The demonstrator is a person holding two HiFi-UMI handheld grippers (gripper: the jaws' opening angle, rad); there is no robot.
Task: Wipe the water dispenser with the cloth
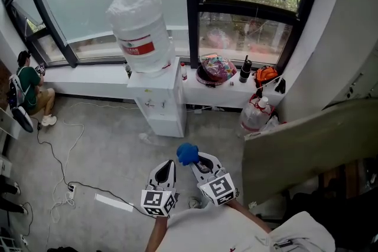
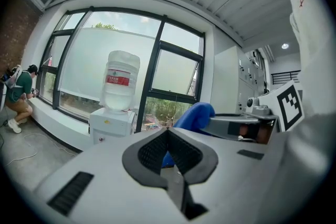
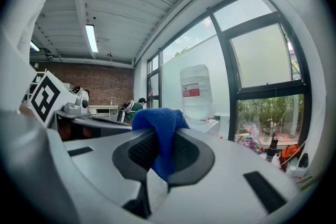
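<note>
White dispenser [image 1: 160, 100] is standing upright on the floor against the window ledge [image 1: 88, 72], carrying an inverted clear bottle [image 1: 140, 29] with a red label. Blue cloth [image 1: 187, 153], bunched, is sticking up from the jaws of the right gripper [image 1: 196, 162], which are clamping it, well apart from the dispenser.

The water dispenser [image 1: 160, 100] stands upper centre, backed against the window ledge [image 1: 88, 74], a bottle [image 1: 142, 26] on top. Bottom centre, the left gripper [image 1: 168, 166] sits beside the right gripper [image 1: 194, 160], the cloth [image 1: 188, 153] in the right one's jaws. A person [image 1: 28, 91] crouches far left.
</note>
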